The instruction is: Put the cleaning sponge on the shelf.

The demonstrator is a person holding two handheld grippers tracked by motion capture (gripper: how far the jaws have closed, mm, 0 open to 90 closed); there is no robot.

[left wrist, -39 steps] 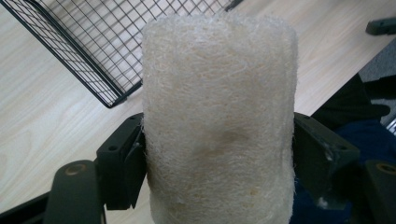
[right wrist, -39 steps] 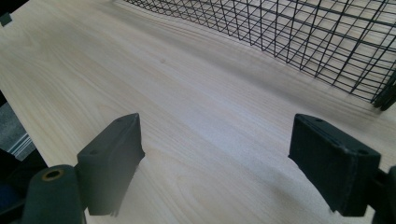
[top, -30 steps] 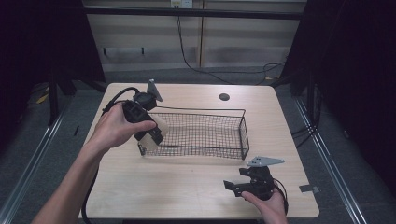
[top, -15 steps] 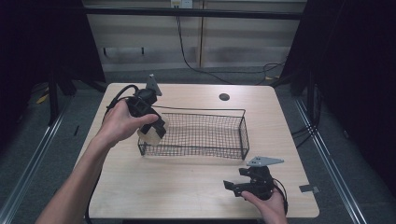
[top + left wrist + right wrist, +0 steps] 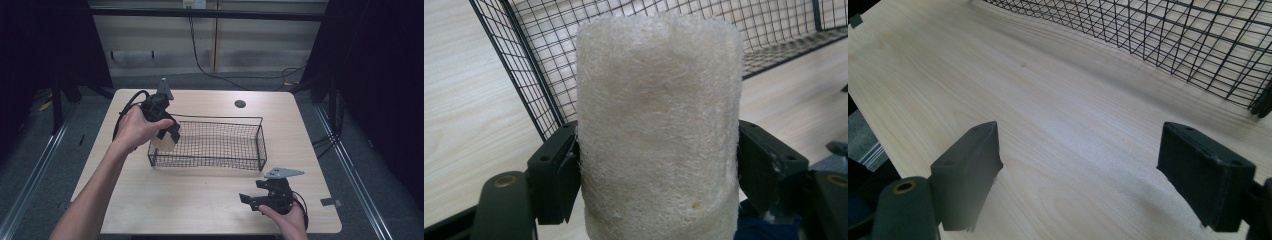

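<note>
A cream loofah sponge (image 5: pixel 659 130) stands upright between the two black jaws of my left gripper (image 5: pixel 658 170), which is shut on it. In the high view that left gripper (image 5: pixel 164 136) hangs over the left end of the black wire basket (image 5: pixel 260 135), the pale loofah sponge (image 5: pixel 161 145) just over the basket's left wall. My right gripper (image 5: pixel 256 199) rests low near the table's front edge, right of centre, open with nothing between its jaws. In its own view my right gripper (image 5: pixel 1098 175) looks across bare wood toward the wire basket (image 5: pixel 1168 35).
The light wooden table (image 5: pixel 200 200) has a dark round hole (image 5: pixel 240 104) near its back edge. Black cables trail from both grippers. Dark floor and metal rails surround the table. A small grey tab (image 5: pixel 329 202) lies at the front right corner.
My left gripper has carried the loofah a little to the right and forward, from the basket's left outer side to over its left wall. The right gripper has stayed put.
</note>
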